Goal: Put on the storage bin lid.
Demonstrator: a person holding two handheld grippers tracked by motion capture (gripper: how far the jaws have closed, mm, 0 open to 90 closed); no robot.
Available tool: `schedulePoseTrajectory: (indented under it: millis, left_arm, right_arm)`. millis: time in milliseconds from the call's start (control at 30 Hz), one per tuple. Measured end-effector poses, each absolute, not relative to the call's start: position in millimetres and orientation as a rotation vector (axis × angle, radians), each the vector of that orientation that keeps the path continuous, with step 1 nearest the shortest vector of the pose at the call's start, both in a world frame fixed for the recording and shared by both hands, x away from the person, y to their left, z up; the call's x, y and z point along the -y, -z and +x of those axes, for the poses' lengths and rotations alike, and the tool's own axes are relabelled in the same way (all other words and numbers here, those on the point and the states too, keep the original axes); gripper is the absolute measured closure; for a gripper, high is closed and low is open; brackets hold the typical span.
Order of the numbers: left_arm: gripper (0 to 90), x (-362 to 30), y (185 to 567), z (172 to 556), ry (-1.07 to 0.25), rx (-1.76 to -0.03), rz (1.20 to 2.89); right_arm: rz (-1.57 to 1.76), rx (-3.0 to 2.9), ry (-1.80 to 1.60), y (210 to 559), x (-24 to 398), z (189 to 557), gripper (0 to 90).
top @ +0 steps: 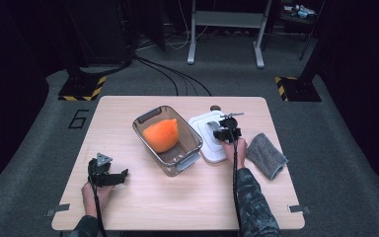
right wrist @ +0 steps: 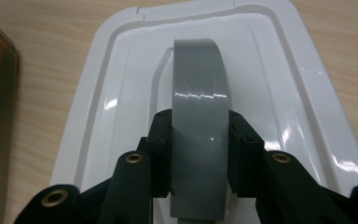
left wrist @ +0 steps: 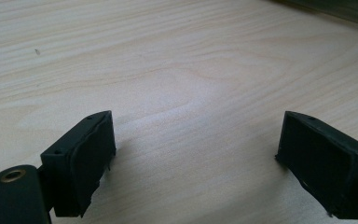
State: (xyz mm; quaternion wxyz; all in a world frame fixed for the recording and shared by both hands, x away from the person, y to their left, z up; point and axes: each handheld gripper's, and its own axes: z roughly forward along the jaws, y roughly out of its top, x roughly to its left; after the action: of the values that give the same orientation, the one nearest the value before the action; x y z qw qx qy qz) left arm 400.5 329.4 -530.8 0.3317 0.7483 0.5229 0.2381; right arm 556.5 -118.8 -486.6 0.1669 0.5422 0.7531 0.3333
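Near left, the left gripper [top: 109, 174] is idling wide open and empty on the pale wooden surface [top: 187, 197], while farther right the right gripper [right wrist: 199, 154] is clamping the white plastic lid's [right wrist: 121, 70] grey arched handle [right wrist: 199, 102], likely for lifting onto the clear plastic tub [top: 145, 129] holding an orange gourd-like lump [top: 161, 134].

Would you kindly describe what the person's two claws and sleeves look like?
Both claws are black. The left claw carries a grey three-cornered plate on top and has two blocky black pads. The right claw shows brass-coloured rivets on its arms. A black cable trails from each along the forearm. The sleeves are dark camouflage-patterned.
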Motion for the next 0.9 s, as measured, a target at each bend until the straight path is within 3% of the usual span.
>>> schedulePoseTrajectory:
  millis: [900]
  left_arm:
    - [10.8, -328.4, 531.1, 401.4, -0.633, -1.382, 1.942]
  right_arm:
    - [1.521, -2.082, -1.031, 447.0, 137.7, 544.6, 66.4]
